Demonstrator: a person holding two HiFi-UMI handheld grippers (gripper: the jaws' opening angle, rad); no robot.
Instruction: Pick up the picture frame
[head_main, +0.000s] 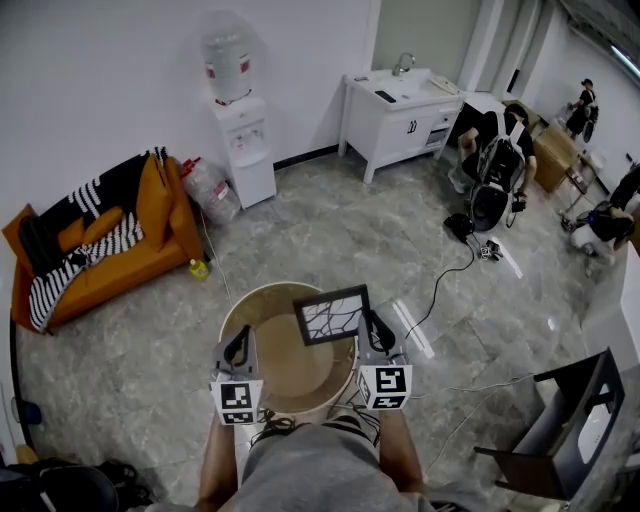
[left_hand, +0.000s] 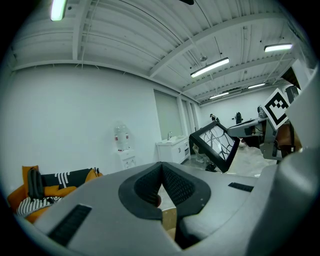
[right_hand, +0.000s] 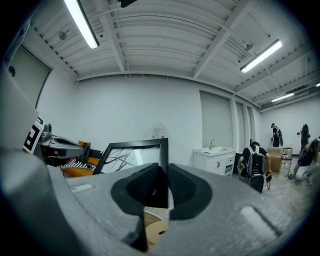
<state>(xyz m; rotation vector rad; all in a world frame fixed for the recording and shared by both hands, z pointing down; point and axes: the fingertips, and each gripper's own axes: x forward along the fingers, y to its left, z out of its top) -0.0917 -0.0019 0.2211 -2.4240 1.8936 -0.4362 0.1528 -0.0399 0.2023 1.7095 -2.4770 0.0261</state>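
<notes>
The right tool (head_main: 373, 327) squeezes one side of the picture frame (head_main: 331, 315), which hangs tilted above the round tabletop (head_main: 285, 378). The left tool (head_main: 238, 346) is pinched closed on nothing. The lifting looks almost done; next it needs a tight, steady hold

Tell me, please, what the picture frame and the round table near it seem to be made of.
Picture frame: its border looks like matt black wood or plastic, which I cannot tell; the front reflects light, so probably glass or clear plastic. Round table: tan top, paler rim, no shine, likely bare wood or board.
</notes>
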